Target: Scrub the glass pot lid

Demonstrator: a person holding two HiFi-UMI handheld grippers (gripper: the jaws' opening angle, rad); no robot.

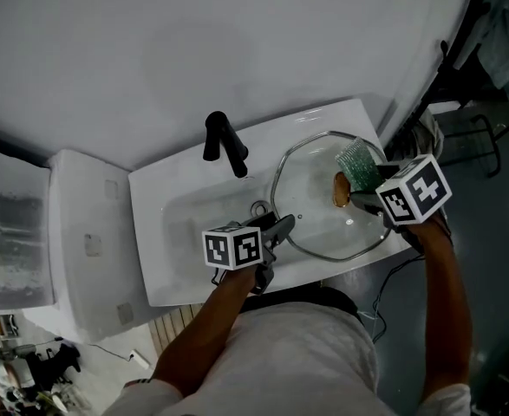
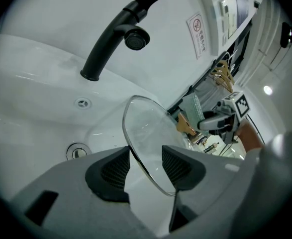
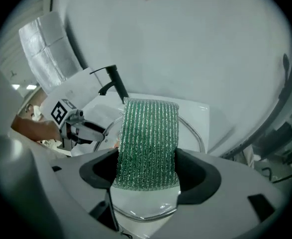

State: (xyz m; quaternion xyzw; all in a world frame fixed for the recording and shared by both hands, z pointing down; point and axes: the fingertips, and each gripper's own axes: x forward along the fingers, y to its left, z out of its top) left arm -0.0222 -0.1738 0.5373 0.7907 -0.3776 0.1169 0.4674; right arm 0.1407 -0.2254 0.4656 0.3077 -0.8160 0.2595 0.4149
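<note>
The glass pot lid point(image 1: 315, 204) sits to the right of the faucet point(image 1: 224, 143), over the sink point(image 1: 193, 225). It is tilted, and its knob point(image 1: 342, 189) faces your right gripper point(image 1: 368, 183). Your left gripper point(image 1: 282, 225) reaches up from below the faucet, forearm straight, with its fingers point(image 2: 117, 169) fairly wide on the lid's near rim. Your right forearm rises at the lid's far side. That gripper angles down, its fingers clamped on a green scrub pad point(image 1: 356, 161) just beside the knob.
</note>
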